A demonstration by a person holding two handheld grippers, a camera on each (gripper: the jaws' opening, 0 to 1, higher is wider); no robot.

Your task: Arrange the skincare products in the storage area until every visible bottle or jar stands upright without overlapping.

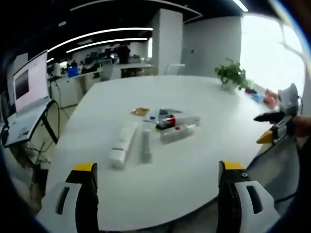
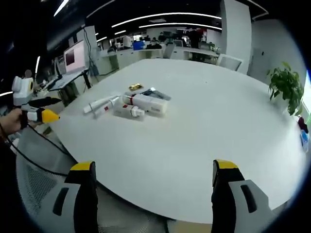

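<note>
Several skincare products lie flat in a loose cluster near the middle of a large white round worktop [image 1: 194,189]. In the left gripper view, two long white tubes [image 1: 122,145] lie side by side at the near left of the cluster, and to their right lie a red-capped bottle [image 1: 167,121] and a pale tube [image 1: 177,133]. A small golden item [image 1: 140,111] lies on the far side of the group, slightly apart.

The left claw [image 1: 159,167] hangs over the near edge of the worktop with its two yellow-tipped jaws spread wide and nothing between them; the products lie well ahead of it, between the lines of its jaws. The right claw [image 1: 266,127] enters at the right edge of this view, held by a hand [image 1: 302,125] beyond the worktop's rim, well apart from the cluster.

In the right gripper view, the right claw [image 2: 154,167] also stands spread and empty at the near edge of the worktop [image 2: 204,145]. The products lie far ahead and to the left: a white bottle [image 2: 146,103] with a red band, a smaller tube [image 2: 127,112] touching it, and thin tubes [image 2: 99,105] further left. The left claw [image 2: 46,109] shows at the left edge, off the worktop.

A potted plant [image 1: 232,74] stands at the far right of the worktop. A laptop [image 1: 24,99] sits on a stand at far left.
</note>
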